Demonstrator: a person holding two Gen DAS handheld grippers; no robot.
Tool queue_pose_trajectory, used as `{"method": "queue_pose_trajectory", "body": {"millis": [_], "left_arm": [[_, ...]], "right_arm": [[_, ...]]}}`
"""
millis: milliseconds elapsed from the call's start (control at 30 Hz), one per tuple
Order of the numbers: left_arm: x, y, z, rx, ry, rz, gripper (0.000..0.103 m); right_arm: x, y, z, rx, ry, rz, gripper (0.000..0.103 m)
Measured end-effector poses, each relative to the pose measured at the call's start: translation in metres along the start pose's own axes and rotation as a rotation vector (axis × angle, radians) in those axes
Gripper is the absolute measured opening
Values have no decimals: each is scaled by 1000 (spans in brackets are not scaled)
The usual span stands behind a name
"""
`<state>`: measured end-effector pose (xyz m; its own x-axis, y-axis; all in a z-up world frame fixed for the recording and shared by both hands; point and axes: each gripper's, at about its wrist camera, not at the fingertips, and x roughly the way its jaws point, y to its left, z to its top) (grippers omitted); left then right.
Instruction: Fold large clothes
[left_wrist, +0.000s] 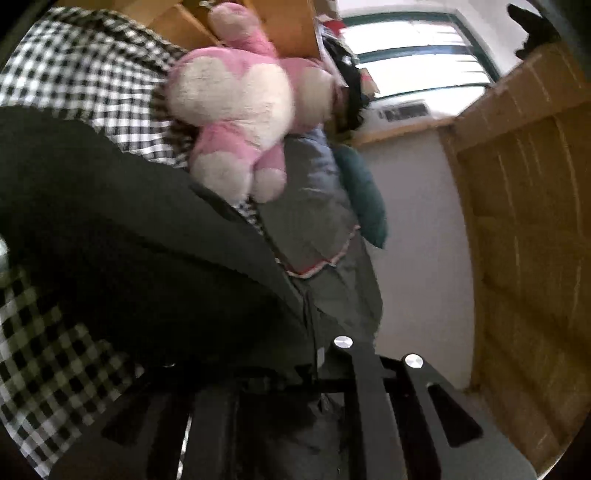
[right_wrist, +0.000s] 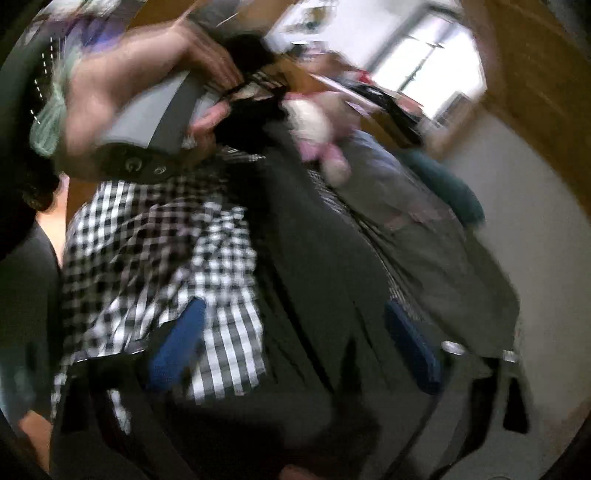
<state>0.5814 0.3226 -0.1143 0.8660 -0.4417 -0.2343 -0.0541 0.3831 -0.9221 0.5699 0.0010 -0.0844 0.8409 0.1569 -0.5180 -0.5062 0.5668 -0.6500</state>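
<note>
A dark green garment (left_wrist: 147, 258) lies over a black-and-white checked sheet (left_wrist: 74, 74). My left gripper (left_wrist: 314, 373) is shut on the garment's edge; cloth bunches over its fingers. In the blurred right wrist view the same dark garment (right_wrist: 314, 277) runs between the blue pads (right_wrist: 413, 350) of my right gripper (right_wrist: 295, 350), which stand wide apart. The person's hand on the left gripper (right_wrist: 147, 110) shows at the upper left there.
A pink and white plush toy (left_wrist: 240, 110) lies on the checked sheet (right_wrist: 166, 240). A grey pillow (left_wrist: 314, 221) and a teal cushion (left_wrist: 362, 192) lie beside a white wall (left_wrist: 417, 258). A wooden bed frame (left_wrist: 524, 221) stands right, a window (left_wrist: 417, 62) behind.
</note>
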Motion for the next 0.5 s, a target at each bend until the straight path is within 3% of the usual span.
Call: {"method": "queue_pose_trajectory", "body": {"millis": [67,133,200,233,333,400,467,500], "left_arm": [[-3,-16,1,51,24,-36,10],[-5,-33,0,103,58,-76,9],[-4,-47,-1,137,75,-96,9],[-4,-58,-4,167,87,-111,9],[-1,-95,-15,297,105,-135,9],[1,-122,-26,379,114,-159,9],[6,-159,-42,476,134,-187,9],[11,-180,-56,520,154,-208,9]], "right_arm": [[22,6,11,-44,25,-76,50],[33,-1,16,-1,51,-102,28],[28,-15,16,99,48,-106,15],[21,-26,13,176,38,-50,12],[2,-40,6,244,5,-4,12],[-20,-61,-12,348,-30,64,19],[-43,-87,-42,497,-31,122,54],[-56,-103,-60,583,-37,138,90]]}}
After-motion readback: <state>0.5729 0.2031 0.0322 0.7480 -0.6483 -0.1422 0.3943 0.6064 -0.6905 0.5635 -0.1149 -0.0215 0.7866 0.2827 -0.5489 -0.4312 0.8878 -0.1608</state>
